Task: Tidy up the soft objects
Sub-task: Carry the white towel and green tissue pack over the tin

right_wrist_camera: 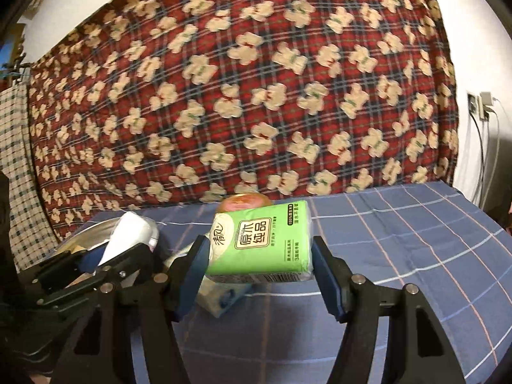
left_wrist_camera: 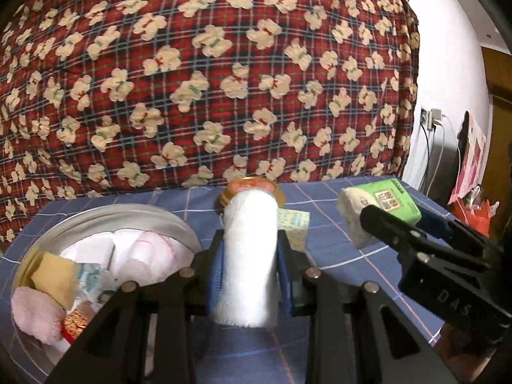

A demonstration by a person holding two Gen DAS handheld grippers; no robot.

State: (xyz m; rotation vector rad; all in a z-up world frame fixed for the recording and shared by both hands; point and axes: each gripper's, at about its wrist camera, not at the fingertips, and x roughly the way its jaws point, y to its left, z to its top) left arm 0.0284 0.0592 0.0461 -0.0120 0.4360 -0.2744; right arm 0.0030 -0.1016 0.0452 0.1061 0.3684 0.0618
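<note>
Green tissue pack (right_wrist_camera: 260, 243) reads 清风 原木纯品, clamped in the right gripper (right_wrist_camera: 260, 257) above the blue checked cloth (right_wrist_camera: 400, 240). Only the left view shows the left gripper (left_wrist_camera: 249, 265) squeezing 1 white rolled towel (left_wrist_camera: 248, 256), right of the metal basin (left_wrist_camera: 179, 220).

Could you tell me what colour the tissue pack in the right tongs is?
Light green tissue pack, clearest in the right wrist view.

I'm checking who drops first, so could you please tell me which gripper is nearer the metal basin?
Left. The left gripper, holding the white towel roll, is right beside the metal basin; the right gripper sits farther right.
</note>
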